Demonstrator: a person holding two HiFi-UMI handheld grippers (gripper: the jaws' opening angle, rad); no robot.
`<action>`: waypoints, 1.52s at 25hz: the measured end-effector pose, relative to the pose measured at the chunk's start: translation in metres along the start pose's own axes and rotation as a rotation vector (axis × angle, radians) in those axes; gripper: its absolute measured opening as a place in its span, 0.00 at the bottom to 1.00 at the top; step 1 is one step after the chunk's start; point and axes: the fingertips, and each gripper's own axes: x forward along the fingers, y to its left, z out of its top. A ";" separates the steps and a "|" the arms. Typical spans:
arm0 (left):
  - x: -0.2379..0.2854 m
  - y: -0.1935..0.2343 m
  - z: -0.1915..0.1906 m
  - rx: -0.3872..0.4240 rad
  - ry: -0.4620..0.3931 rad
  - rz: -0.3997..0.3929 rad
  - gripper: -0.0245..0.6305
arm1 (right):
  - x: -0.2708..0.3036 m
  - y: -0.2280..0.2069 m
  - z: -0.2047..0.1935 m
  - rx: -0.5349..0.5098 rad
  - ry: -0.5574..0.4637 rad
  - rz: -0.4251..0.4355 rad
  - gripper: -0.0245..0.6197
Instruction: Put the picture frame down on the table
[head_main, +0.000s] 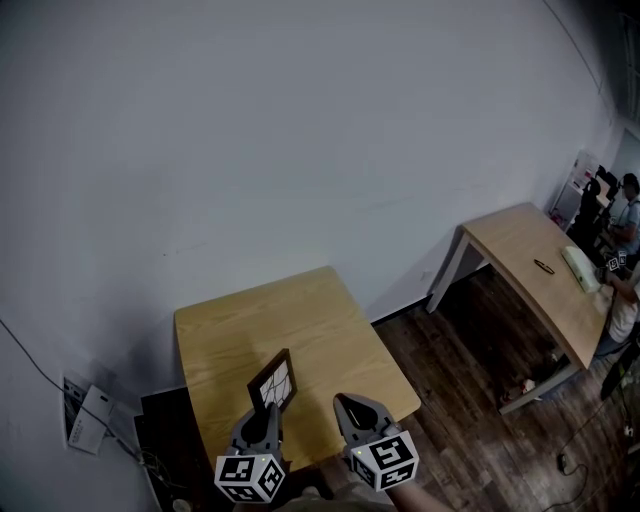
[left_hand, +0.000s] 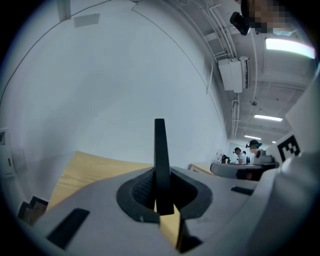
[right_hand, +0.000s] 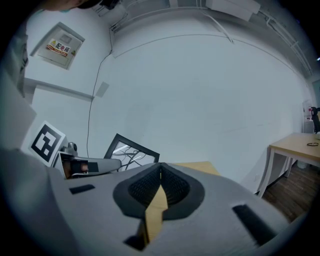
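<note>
While I carried both tools over the near end of the wooden table, my left gripper had its 2 jaws clamped on the lower edge of the picture frame. The dark frame stood upright out of the jaws, its glass showing pale branching lines. In the left gripper view it appeared edge-on, as 1 narrow black strip rising between the ribbed pads, with tabletop wood visible beneath it. The frame sat over the table's near part, close to my side. No view showed whether its bottom edge touched the wood.

My right gripper lay just beside the left, to its right, over the same table edge. In the right gripper view its 2 jaws met at the tips with nothing held between them, only a sliver of tabletop showing through the gap behind. From that view the frame appeared to the left, tilted, with the left gripper's grey body in front of its lower corner.

A plain pale wall rose behind the table. A second table stood well apart to the right on the dark floor, with people at its far end. Papers lay low against the wall at left.
</note>
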 end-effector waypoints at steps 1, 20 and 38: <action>0.002 0.000 -0.001 -0.002 0.002 0.001 0.08 | 0.001 -0.001 -0.002 0.001 0.008 0.004 0.04; 0.081 0.001 -0.013 -0.087 0.037 0.066 0.08 | 0.069 -0.061 0.005 -0.045 0.084 0.161 0.04; 0.128 0.028 -0.060 -0.175 0.150 0.201 0.08 | 0.128 -0.088 -0.005 -0.067 0.125 0.298 0.04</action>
